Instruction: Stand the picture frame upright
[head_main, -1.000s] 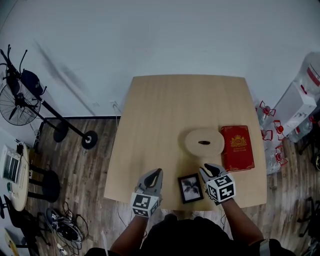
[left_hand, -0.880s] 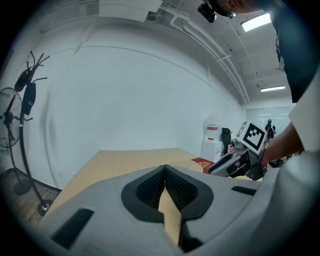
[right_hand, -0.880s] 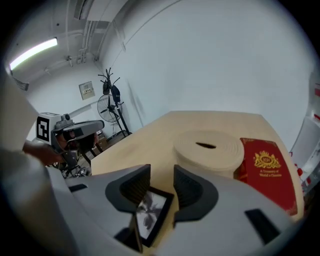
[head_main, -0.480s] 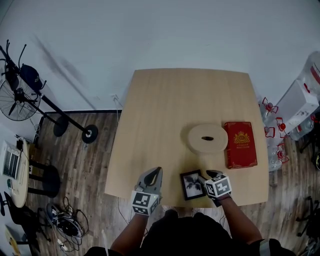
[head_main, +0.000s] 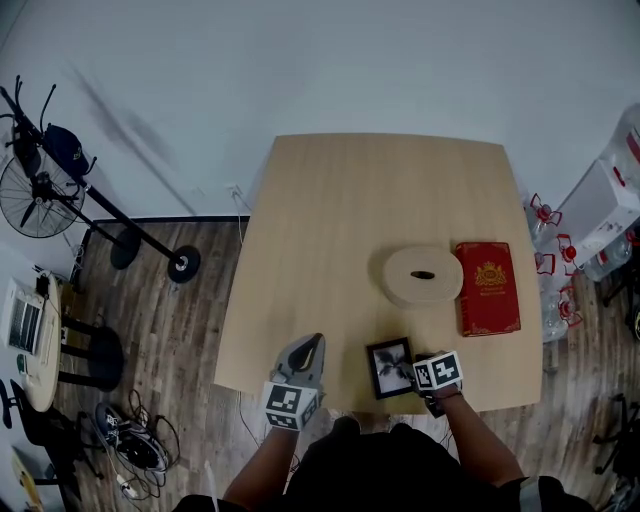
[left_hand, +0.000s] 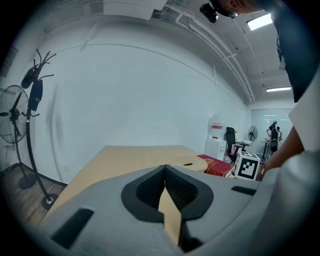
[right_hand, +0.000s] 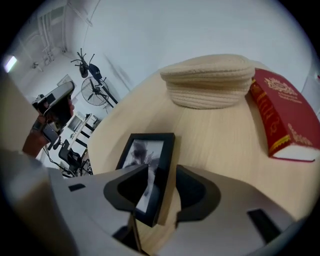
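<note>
Right tongs (right_hand: 162, 171) lowered, just opened astride picture frame (right_hand: 146, 150), seemingly clear.

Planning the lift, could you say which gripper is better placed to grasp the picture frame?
Right gripper: its jaws, just opened, straddle the picture frame edge; the left gripper is shut, apart from it.

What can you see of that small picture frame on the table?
The picture frame is a small black rectangle around a dark, blurry print on pale ground. It lies flat, face up, near the table's near edge. The right gripper has just been opening its jaws, which straddle one long side without pressing.
</note>
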